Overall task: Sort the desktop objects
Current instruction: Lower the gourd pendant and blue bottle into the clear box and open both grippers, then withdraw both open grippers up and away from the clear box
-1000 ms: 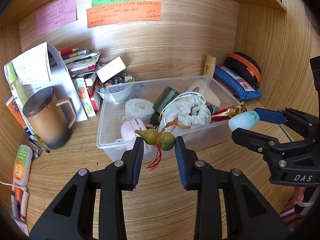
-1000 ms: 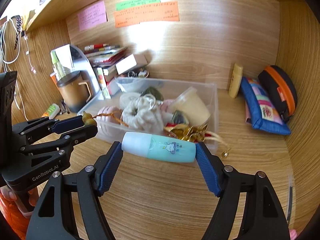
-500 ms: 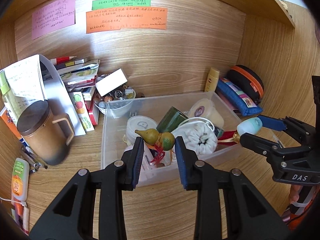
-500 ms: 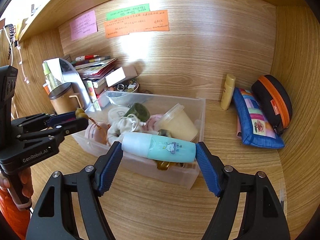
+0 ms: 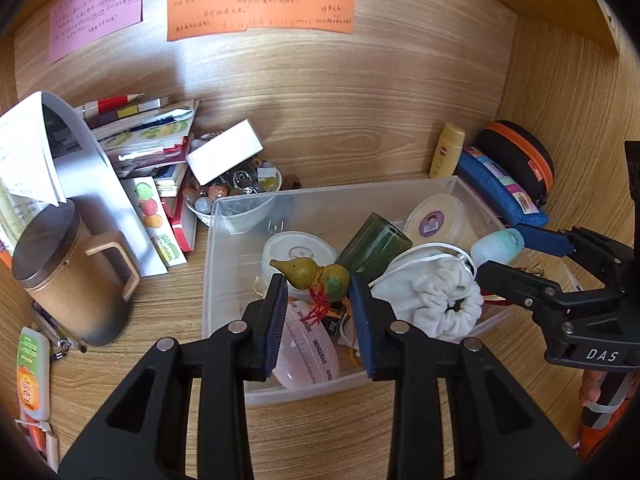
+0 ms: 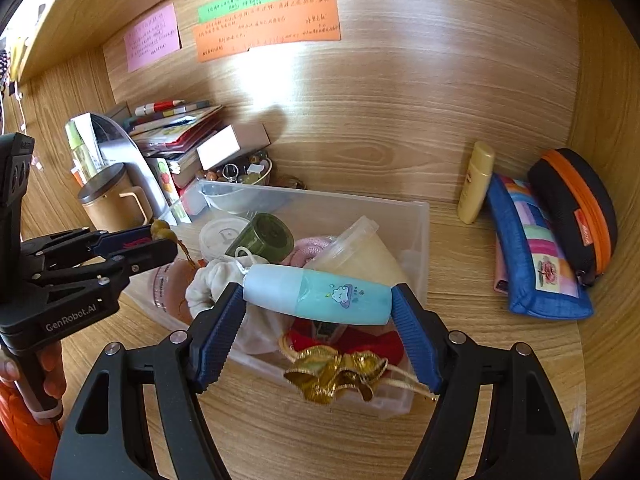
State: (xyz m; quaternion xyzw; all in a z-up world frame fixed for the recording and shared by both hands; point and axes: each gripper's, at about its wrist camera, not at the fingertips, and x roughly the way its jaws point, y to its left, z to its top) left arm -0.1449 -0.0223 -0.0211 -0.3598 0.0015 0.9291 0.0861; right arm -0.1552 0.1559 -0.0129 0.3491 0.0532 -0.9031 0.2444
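Left wrist view: the left claw (image 5: pixel 318 284) is clenched on a small olive-green gourd charm with a red tassel (image 5: pixel 316 274), held above the clear plastic storage bin (image 5: pixel 218 280) that stands on the wooden bench (image 5: pixel 160 312). In the right wrist view the right claw (image 6: pixel 318 302) is clenched endwise on a pale blue and teal plastic bottle with a cloud print (image 6: pixel 320 294), held above the same bin's near side. Both items appear ready to be dropped in. To do this well, lower each claw toward a free pocket before releasing, away from the white drawstring cloth pouch (image 5: pixel 430 298) and the dark green cylindrical jar (image 5: pixel 374 246), so nothing rolls out. Release one claw at a time, since the two stand close together, and keep the tassel clear of the rim.
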